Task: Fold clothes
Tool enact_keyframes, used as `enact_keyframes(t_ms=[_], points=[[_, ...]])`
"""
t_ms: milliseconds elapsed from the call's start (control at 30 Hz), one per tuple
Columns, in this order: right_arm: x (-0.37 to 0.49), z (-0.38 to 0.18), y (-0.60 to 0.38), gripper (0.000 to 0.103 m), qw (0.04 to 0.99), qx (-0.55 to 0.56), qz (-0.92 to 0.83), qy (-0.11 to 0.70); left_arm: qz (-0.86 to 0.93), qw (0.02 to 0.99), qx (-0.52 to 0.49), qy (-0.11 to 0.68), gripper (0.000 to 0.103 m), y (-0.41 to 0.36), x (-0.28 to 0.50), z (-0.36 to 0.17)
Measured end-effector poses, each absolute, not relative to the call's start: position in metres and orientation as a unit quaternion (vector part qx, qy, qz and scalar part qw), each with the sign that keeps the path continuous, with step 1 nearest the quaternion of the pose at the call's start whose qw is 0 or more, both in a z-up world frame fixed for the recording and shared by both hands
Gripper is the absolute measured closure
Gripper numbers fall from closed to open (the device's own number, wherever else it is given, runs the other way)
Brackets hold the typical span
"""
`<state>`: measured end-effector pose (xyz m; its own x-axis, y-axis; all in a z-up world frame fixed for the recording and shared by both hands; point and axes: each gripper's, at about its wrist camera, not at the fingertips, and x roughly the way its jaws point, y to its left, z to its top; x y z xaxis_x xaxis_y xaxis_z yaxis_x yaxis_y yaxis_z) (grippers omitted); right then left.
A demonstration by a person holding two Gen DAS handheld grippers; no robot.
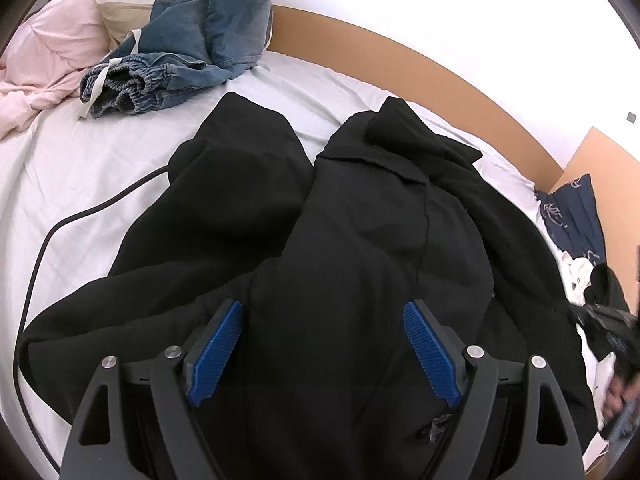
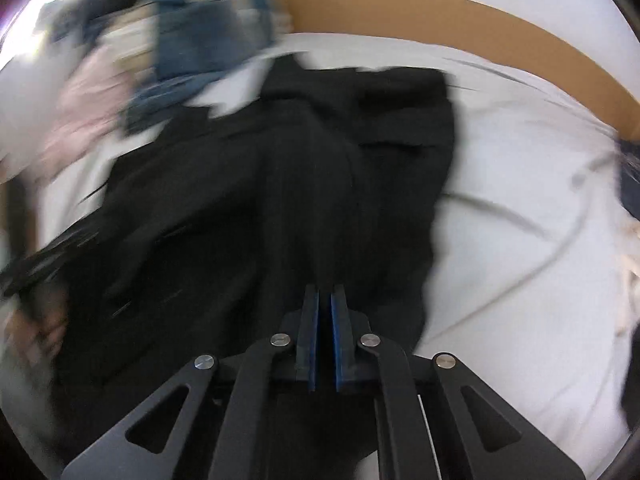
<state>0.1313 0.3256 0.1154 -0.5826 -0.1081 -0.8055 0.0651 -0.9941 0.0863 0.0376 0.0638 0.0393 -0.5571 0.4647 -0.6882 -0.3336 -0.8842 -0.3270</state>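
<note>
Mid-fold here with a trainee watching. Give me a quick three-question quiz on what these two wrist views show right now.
1. True or false: the left gripper is open above the black garment.
2. Multiple choice: the right gripper is (A) wide open over bare sheet, (B) shut on the black garment, (C) shut on the pink cloth.
3. Fill in: the denim garment lies on the white ___, beside the pink cloth.

Key
1. True; its blue pads stand well apart.
2. B; black fabric runs into the closed pads.
3. Sheet.
</note>
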Motion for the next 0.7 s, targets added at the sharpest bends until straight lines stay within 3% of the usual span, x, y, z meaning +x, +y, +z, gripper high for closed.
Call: enact_keyframes(t_ms=[267,300,333,400,500,567,700], points=[[0.184,0.127,0.277,0.095,0.140,0.438,-0.888,0.014,0.879,0.232,-0.409,-0.078,0.019,0.062,0.043,0.039],[0.189,0.128,0.283,0.086,0.126,0.429,-0.895,0.012,0.879,0.232,-0.409,-0.080,0.019,0.062,0.044,0.039],[0.193,0.129,0.289,0.067,0.111,0.419,-0.901,0.010,0.879,0.232,-0.409,-0.081,0.019,0.061,0.044,0.038],[0.194,0.127,0.317,0.046,0.042,0.403,-0.914,-0.016,0.878,0.232,-0.410,-0.084,0.019,0.060,0.045,0.038],[0.200,0.116,0.351,0.042,-0.051,0.396,-0.915,-0.062,0.880,0.230,-0.409,-0.081,0.019,0.058,0.048,0.038],[0.209,0.104,0.336,0.043,-0.049,0.401,-0.914,-0.025,0.881,0.228,-0.408,-0.076,0.019,0.059,0.050,0.038],[0.226,0.078,0.304,0.089,-0.044,0.411,-0.909,0.048,0.882,0.226,-0.407,-0.066,0.019,0.060,0.053,0.037]])
